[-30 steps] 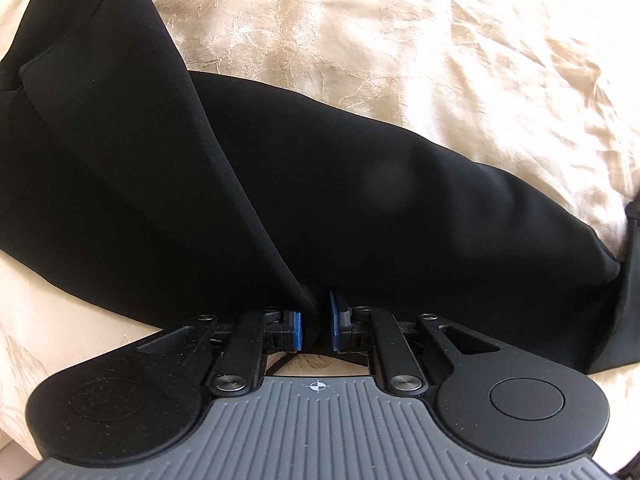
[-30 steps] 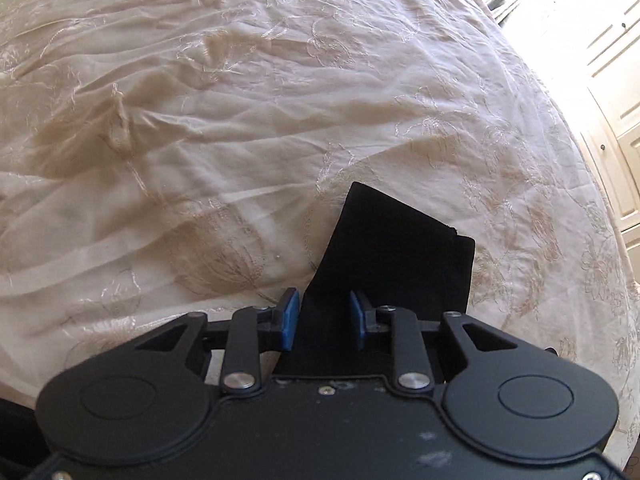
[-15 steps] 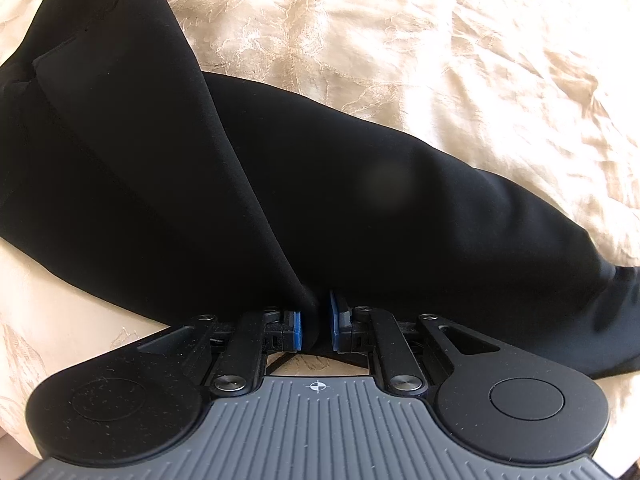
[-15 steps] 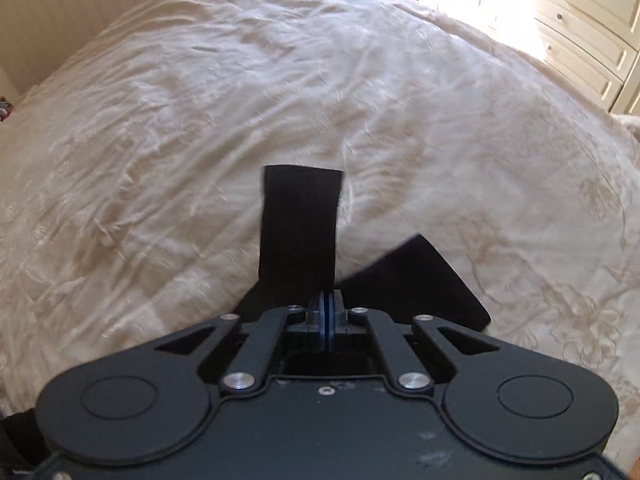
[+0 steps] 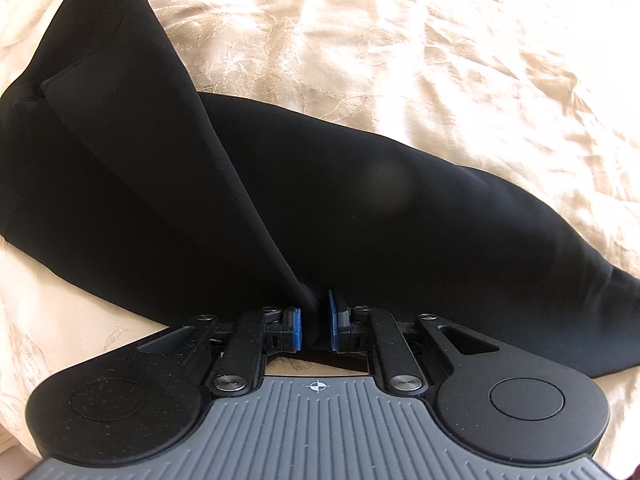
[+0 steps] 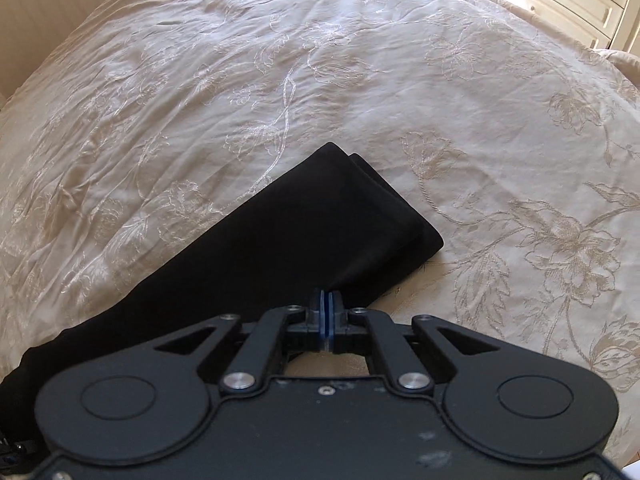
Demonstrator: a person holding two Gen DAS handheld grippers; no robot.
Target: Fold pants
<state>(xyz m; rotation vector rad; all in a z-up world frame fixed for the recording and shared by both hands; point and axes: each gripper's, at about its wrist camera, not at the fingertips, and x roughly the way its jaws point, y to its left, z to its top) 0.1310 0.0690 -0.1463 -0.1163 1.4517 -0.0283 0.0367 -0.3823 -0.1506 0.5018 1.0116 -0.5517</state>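
1. The right gripper [image 6: 324, 312] is clamped tight now, blue pads pressed flat together on the near edge of the black stretchy pants [image 6: 256, 248]. A second ago those pads stood apart around a narrow strip of cloth; half a second ago they had snapped together, and they hold that pinch.

2. Just beyond the pads, the leg ends [image 6: 384, 208] have changed completely. Half a second ago two leg ends stuck out apart, one straight ahead and one splayed to the right. Now they lie stacked, one hem edge peeking just past the other, angled up and to the right on the cream embroidered bedspread [image 6: 280, 72].

3. My read: the legs have just been brought one over the other, so the lengthwise fold looks nearly done at this end.

4. Over to the left gripper [image 5: 314, 322]: its blue pads [image 5: 296, 324] sit a little apart with a thick ridge of black fabric bunched between them, so it is gripping the pants [image 5: 360, 200] near the wider end. That grip matches the earlier views.

5. Outward from it, a raised fold [image 5: 132, 112] runs up to the left, and the cloth has slid slightly across the bedspread [image 5: 440, 60] since a second ago.

6. Likely next: lay it flat, smooth it, then fold crosswise.
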